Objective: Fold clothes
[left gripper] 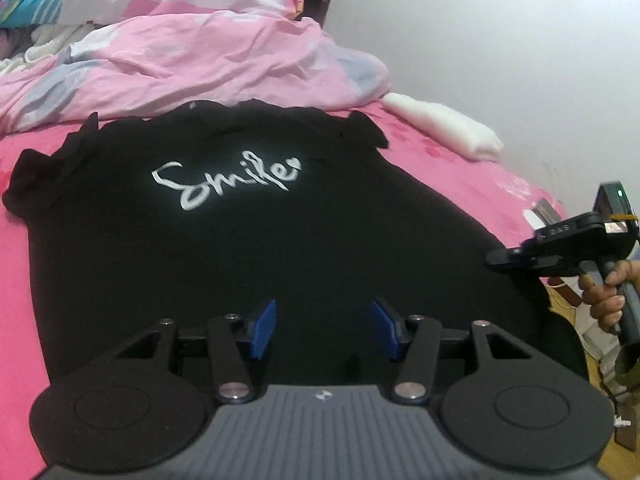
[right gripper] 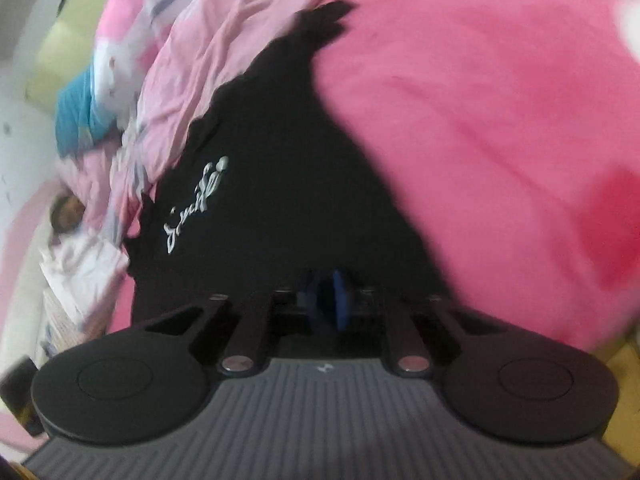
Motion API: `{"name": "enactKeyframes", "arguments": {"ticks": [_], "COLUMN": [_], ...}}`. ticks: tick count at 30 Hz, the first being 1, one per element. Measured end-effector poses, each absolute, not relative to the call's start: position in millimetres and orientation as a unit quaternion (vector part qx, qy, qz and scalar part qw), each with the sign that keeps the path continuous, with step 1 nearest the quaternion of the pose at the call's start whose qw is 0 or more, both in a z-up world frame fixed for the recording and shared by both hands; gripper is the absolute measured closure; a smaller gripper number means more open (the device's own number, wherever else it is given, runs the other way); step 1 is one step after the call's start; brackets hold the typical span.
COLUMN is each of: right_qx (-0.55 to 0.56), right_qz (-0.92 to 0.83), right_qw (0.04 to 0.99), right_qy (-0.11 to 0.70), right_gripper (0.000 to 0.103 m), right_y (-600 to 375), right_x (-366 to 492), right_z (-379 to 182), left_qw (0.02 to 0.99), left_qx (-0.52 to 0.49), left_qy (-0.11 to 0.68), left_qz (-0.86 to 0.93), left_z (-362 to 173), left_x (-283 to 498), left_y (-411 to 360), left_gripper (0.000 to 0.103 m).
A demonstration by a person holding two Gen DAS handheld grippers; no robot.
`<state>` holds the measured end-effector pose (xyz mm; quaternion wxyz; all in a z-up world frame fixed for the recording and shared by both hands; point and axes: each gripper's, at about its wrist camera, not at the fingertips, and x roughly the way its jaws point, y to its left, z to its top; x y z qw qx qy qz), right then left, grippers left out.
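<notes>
T-shirt [left gripper: 248, 248], black w/ white "Smile" print, spread flat face-up on pink bed sheet [left gripper: 452, 168], sleeves out, no fold in it.

L gripper [left gripper: 323, 330] over hem, blue pads wide apart, holding nothing. R gripper [right gripper: 324, 300] at the side edge near hem: pads nearly together, but blur hides whether cloth is between them, can't tell. Fits a lay-out/smoothing stage or the lead-in to a side fold. A fold would need both jaws on one edge.
</notes>
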<state>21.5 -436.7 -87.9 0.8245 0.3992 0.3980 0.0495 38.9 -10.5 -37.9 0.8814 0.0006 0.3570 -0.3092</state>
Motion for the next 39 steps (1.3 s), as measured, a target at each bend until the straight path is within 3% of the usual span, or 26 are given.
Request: {"name": "enactKeyframes", "arguments": {"ticks": [6, 9, 14, 15, 17, 20, 21, 26, 31, 33, 39], "right_qx": [0.381, 0.397, 0.401, 0.401, 0.429, 0.435, 0.428, 0.388, 0.380, 0.391, 0.391], "right_qz": [-0.057, 0.015, 0.097, 0.088, 0.075, 0.075, 0.079, 0.099, 0.187, 0.190, 0.195], "right_qw": [0.845, 0.852, 0.831, 0.829, 0.819, 0.818, 0.822, 0.842, 0.810, 0.797, 0.769], "right_qy": [0.371, 0.342, 0.373, 0.380, 0.375, 0.368, 0.367, 0.362, 0.405, 0.419, 0.467], "right_gripper": [0.093, 0.093, 0.093, 0.100, 0.103, 0.103, 0.096, 0.095, 0.095, 0.099, 0.097], "right_y": [-479.9, -457.9, -406.4, -409.6, -427.7, -431.9, -427.1, -403.3, -333.8, -329.2, -325.4], "right_x": [-46.6, -33.7, 8.3, 7.4, -15.4, -33.6, -34.6, -39.7, 18.9, 9.9, -43.0], "right_z": [-69.7, -62.4, -92.0, -99.5, -107.3, -101.9, -96.3, -67.9, -92.4, -104.8, -107.8], "left_qw": [0.876, 0.871, 0.861, 0.859, 0.856, 0.857, 0.858, 0.862, 0.863, 0.862, 0.858], "left_qx": [0.009, 0.032, 0.062, 0.070, 0.082, 0.082, 0.081, 0.051, 0.023, 0.012, -0.004], "left_qy": [0.357, 0.360, 0.364, 0.369, 0.377, 0.373, 0.372, 0.380, 0.388, 0.391, 0.399], "left_qz": [-0.325, -0.332, -0.349, -0.347, -0.345, -0.345, -0.345, -0.332, -0.324, -0.321, -0.323], "left_z": [-34.7, -36.5, -54.0, -59.4, -69.1, -72.7, -72.9, -69.3, -68.0, -67.6, -68.9], "left_x": [20.0, 15.7, -1.3, -6.5, -16.6, -34.3, -40.4, -53.3, -53.5, -53.4, -57.7], "left_y": [-2.6, -18.6, -43.1, -42.9, -39.0, -18.7, -12.0, 12.7, 31.0, 38.3, 57.5], "left_gripper": [0.050, 0.050, 0.051, 0.051, 0.051, 0.051, 0.051, 0.051, 0.051, 0.051, 0.051]}}
